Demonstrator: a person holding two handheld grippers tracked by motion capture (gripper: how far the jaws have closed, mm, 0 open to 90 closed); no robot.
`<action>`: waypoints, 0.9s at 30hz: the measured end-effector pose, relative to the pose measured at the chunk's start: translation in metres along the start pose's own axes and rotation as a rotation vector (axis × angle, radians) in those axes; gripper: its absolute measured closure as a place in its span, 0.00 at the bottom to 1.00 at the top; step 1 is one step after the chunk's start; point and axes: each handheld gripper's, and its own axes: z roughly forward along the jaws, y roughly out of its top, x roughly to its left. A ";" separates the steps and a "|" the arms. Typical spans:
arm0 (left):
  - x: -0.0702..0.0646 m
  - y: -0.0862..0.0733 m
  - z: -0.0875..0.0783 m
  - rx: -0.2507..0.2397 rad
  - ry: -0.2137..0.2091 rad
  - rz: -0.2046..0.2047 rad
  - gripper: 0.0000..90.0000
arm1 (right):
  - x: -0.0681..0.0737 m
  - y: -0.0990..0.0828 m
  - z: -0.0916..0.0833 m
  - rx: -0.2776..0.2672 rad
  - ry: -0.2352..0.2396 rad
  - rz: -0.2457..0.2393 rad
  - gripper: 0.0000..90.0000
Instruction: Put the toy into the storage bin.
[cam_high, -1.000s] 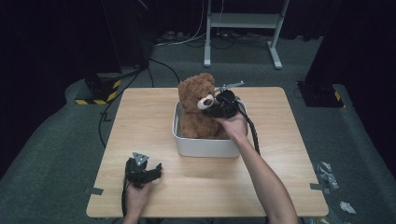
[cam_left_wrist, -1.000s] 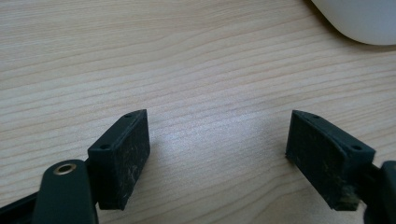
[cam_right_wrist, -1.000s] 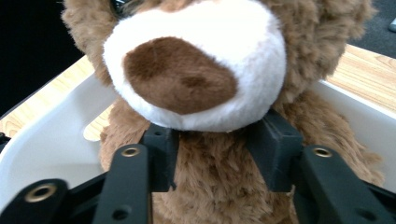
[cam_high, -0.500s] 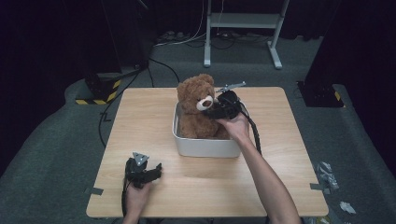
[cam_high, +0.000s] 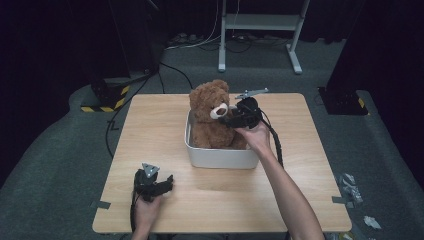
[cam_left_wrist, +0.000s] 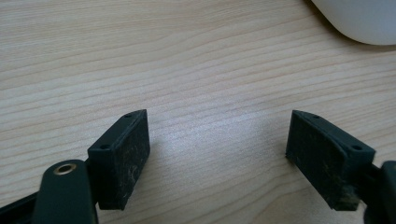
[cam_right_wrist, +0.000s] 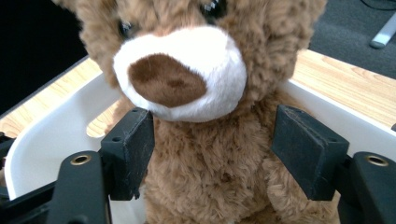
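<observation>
From the high view, a fuzzy brown teddy bear sat up in a smooth white tub on the pale wooden table; the right claw was right at the bear's front; the left claw lay low near the table's front edge, well apart from the tub.

In the left gripper view, the left claw stood wide over bare, stripy wood; its flat black pads looked scuffed; the tub's round corner was near.

In the right gripper view, the right claw had just been opening; it stood wide, its pads on each side of the bear's curly chest, under the white snout.
</observation>
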 end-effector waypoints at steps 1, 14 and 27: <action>0.000 0.000 0.000 -0.004 0.001 -0.004 0.24 | -0.001 0.000 -0.002 -0.009 0.003 -0.002 0.33; 0.000 0.000 0.000 -0.005 0.002 -0.006 0.24 | -0.001 -0.001 -0.023 -0.075 0.009 0.009 0.33; 0.000 0.000 0.000 -0.007 0.002 -0.006 0.24 | -0.008 -0.006 -0.050 -0.165 0.012 0.045 0.34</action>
